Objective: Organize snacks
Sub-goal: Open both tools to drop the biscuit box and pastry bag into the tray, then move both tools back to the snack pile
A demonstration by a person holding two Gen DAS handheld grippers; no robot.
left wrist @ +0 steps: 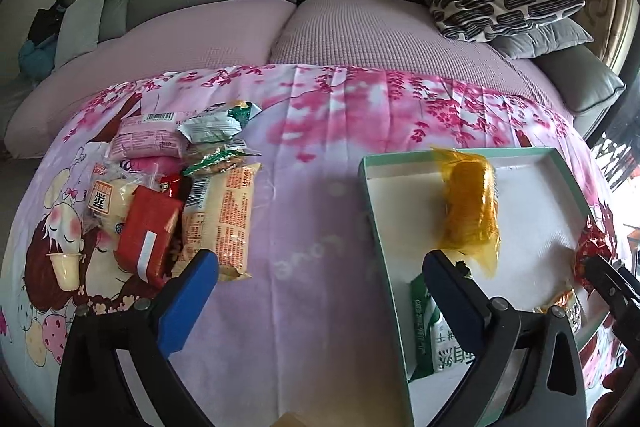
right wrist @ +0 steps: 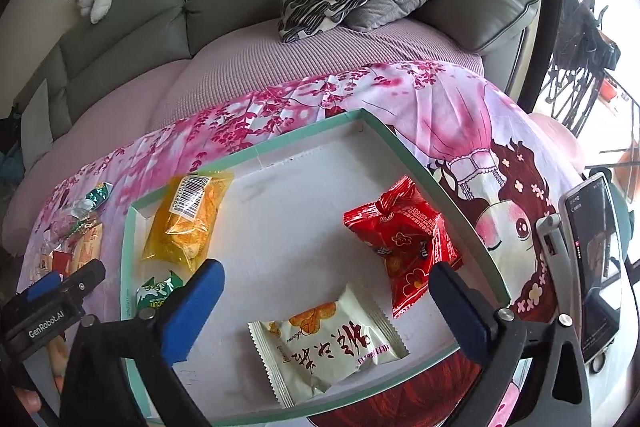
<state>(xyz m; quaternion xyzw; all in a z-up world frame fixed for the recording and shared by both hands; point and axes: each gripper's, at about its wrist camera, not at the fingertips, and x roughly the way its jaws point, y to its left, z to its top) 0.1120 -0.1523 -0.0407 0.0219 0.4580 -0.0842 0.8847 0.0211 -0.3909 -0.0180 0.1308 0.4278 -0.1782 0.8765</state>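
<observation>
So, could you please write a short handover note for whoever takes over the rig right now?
Left gripper: open, empty, between pile and box.
Right gripper: open, empty, over the box.
In the box: yellow pack, red pack, white pack, green pack.
Done: four snacks boxed.
Left: the pile on the cloth, beside the box.

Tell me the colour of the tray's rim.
Pale teal green rim, white inside; clearest in the right wrist view.

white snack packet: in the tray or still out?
In. The white packet lies flat on the tray floor near its front wall, between the open right gripper fingers, untouched.
</observation>
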